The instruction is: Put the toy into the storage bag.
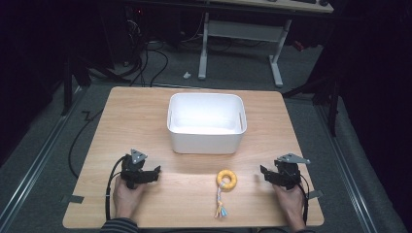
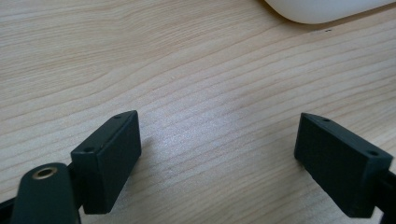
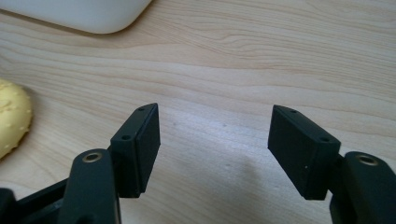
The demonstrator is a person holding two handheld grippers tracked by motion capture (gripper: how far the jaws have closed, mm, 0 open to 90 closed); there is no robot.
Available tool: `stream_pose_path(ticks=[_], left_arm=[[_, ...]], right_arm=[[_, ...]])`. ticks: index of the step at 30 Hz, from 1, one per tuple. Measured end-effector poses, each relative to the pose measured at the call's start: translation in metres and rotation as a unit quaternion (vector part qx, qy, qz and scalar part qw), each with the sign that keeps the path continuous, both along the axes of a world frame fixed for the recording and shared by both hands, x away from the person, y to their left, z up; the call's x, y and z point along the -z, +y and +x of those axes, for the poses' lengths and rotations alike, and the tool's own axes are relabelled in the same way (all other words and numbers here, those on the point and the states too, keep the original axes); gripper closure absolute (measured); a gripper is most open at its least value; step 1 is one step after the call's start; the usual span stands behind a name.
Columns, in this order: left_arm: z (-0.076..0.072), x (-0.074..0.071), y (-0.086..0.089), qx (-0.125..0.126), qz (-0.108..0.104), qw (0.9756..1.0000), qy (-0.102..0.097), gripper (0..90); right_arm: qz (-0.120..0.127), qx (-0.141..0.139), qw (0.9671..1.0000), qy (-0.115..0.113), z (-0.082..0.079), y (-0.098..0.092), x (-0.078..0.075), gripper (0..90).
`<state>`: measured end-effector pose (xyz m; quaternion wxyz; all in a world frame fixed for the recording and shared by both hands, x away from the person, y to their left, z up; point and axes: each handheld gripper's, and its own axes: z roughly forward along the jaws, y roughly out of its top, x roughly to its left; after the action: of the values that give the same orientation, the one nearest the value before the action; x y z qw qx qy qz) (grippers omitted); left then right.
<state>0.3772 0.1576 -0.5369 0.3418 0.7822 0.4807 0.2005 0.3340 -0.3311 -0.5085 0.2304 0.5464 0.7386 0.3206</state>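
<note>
A yellow ring toy (image 1: 227, 178) with a short knotted rope tail (image 1: 220, 204) lies on the wooden table (image 1: 145, 111) near its front edge, between the two hands. Its yellow edge (image 3: 11, 121) shows at the left of the right gripper view. A white plastic bin (image 1: 206, 122) stands mid-table; its corner (image 2: 322, 9) shows in the left gripper view, and another corner of the bin (image 3: 88, 14) in the right gripper view. My left gripper (image 1: 154, 171) rests at the front left, open, with bare wood between its jaws (image 2: 217, 135). My right gripper (image 1: 265, 172) sits at the front right, open and empty (image 3: 215, 128).
Beyond the table's far edge are a white desk frame (image 1: 238, 43) and cables (image 1: 145, 58) on a grey floor. Bare wood lies between each gripper and the bin.
</note>
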Motion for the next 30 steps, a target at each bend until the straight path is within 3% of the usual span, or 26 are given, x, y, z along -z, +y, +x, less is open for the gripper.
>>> stream_pose_path(ticks=[21, 30], left_arm=[[0.0, 0.0, 0.0, 0.0, 0.0, 1.0, 0.0, 15.0], [0.0, 0.0, 0.0, 0.0, 0.0, 1.0, 0.0, 15.0]], right_arm=[[0.009, -0.053, 0.9984, -0.018, -0.014, 0.021, -0.013, 39.8], [-0.001, -0.073, 0.9971, -0.021, -0.015, 0.033, -0.021, 41.2]])
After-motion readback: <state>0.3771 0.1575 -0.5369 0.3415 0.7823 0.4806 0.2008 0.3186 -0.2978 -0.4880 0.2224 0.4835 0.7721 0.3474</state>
